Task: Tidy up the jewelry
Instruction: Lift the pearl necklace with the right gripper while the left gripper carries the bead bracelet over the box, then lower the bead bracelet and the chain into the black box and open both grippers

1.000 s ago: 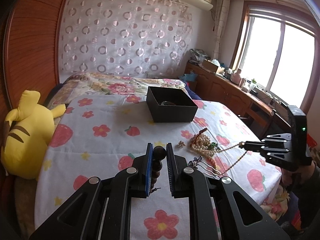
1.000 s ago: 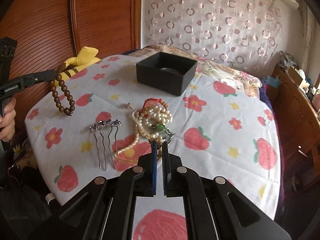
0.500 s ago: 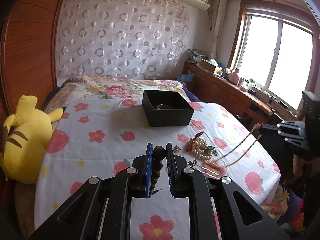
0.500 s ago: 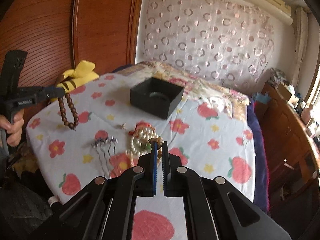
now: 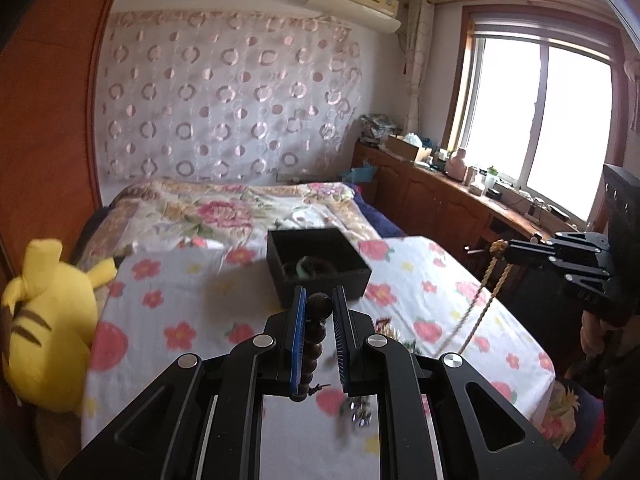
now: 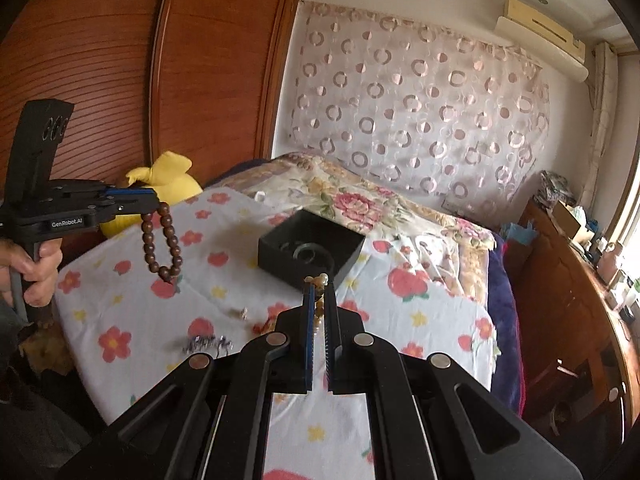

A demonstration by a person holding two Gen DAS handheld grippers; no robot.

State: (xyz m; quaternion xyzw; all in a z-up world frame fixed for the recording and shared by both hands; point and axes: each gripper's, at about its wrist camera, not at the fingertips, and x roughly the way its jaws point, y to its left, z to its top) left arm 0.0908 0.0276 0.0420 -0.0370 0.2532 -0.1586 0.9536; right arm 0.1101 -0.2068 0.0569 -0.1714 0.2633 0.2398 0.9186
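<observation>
My left gripper (image 5: 319, 304) is shut on a dark brown bead bracelet (image 5: 314, 344), which hangs as a loop in the right wrist view (image 6: 162, 242). My right gripper (image 6: 319, 286) is shut on a pearl and gold rope necklace (image 6: 318, 280), lifted high; its strand (image 5: 478, 300) hangs down toward the table in the left wrist view. The open black box (image 5: 318, 266) holds a green bangle (image 5: 308, 268) and sits just beyond both grippers. A silver hair comb (image 6: 208, 345) and a small earring (image 6: 240, 313) lie on the flowered cloth (image 6: 132, 312).
A yellow plush toy (image 5: 48, 324) sits at the table's left edge. A bed with a floral quilt (image 5: 224, 208) lies behind the table. A wooden cabinet (image 5: 436, 204) runs along the window wall at right. A wooden wardrobe (image 6: 120, 80) stands at left.
Both grippers have risen and moved toward the black box. The pearl and rope necklace has been lifted off the cloth. The bead bracelet stays clamped in the left gripper.
</observation>
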